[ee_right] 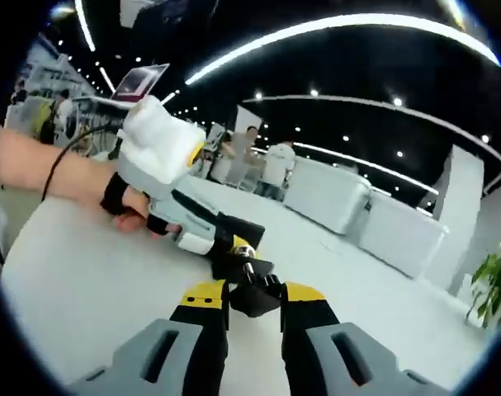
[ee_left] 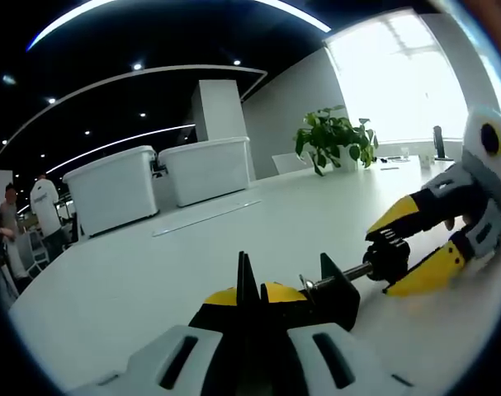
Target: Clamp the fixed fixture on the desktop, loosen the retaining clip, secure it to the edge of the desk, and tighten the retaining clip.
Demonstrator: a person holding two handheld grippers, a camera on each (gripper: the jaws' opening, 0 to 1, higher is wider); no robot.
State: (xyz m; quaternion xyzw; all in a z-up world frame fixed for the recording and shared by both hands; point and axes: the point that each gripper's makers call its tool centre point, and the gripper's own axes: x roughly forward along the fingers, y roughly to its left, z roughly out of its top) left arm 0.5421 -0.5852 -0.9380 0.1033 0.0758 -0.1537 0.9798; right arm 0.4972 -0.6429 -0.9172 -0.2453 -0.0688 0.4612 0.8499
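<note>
In the left gripper view, a broad white desk [ee_left: 192, 264] runs up to two white bins [ee_left: 159, 186] at upper left and a potted plant [ee_left: 337, 140] by a bright window at upper right. The left gripper [ee_left: 250, 295], bottom centre, has its jaws pressed together on the black clamp [ee_left: 328, 293]. The right gripper [ee_left: 419, 243] straddles the clamp's knob [ee_left: 389, 257] at right. In the right gripper view, the clamp [ee_right: 252, 290] sits low centre on open white desk [ee_right: 77, 297], the right gripper [ee_right: 254, 299] closed around its knob end, the left gripper [ee_right: 238, 247] meeting it from upper left. People stand far behind.
</note>
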